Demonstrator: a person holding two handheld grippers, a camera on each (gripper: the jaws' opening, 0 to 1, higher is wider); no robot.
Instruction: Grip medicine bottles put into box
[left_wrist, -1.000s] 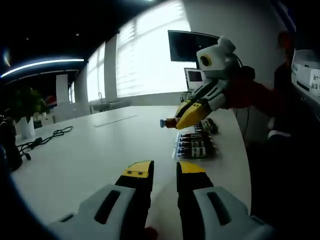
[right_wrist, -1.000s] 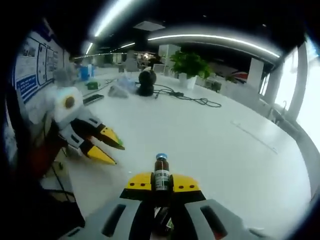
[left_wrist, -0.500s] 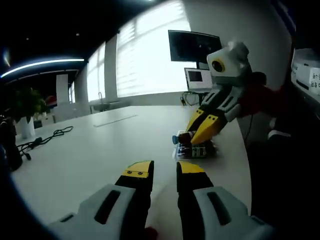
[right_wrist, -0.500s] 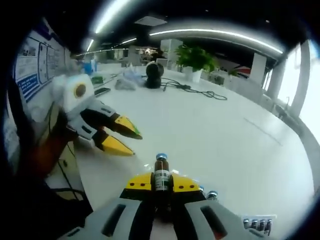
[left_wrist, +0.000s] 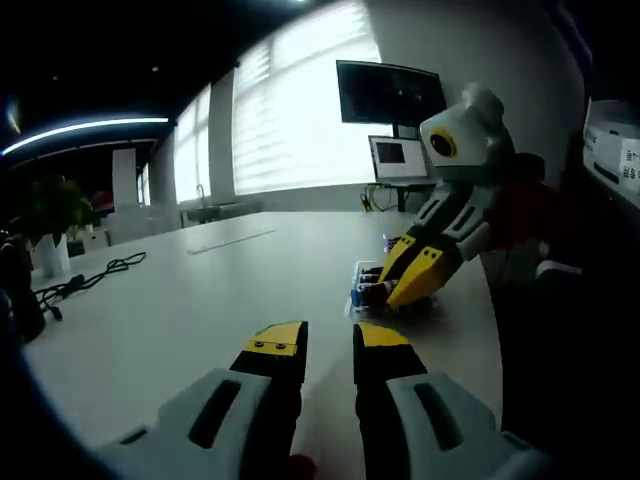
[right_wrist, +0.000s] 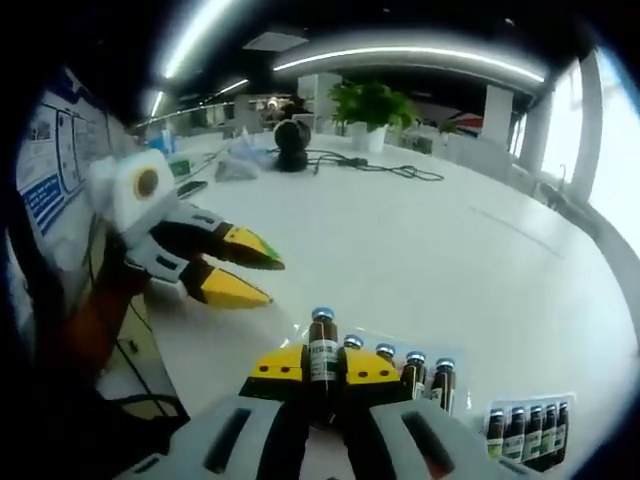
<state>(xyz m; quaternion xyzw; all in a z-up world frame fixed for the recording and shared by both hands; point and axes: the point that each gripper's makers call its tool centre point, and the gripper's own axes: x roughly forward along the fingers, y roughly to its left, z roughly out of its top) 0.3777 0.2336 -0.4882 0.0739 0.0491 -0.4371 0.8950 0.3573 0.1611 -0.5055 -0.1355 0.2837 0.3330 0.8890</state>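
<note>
A small brown glass medicine bottle with a blue cap (right_wrist: 322, 345) is gripped upright between the yellow-tipped jaws of the right gripper (right_wrist: 322, 368), low in the right gripper view. Just past those jaws, toward 2 o'clock, a row of matching blue-capped bottles (right_wrist: 412, 365) is seen standing in a flat white box (right_wrist: 395, 343) on the wide white desk (right_wrist: 400, 240). A second, separate row of bottles (right_wrist: 528, 430) is seen at 4 o'clock. In the left gripper view, the left gripper (left_wrist: 329, 345) is held above the desk with its jaws slightly parted and nothing between them; at 1 o'clock the right gripper is lowered onto the box. A black cable (left_wrist: 90, 278) is seen at 9 o'clock.
</note>
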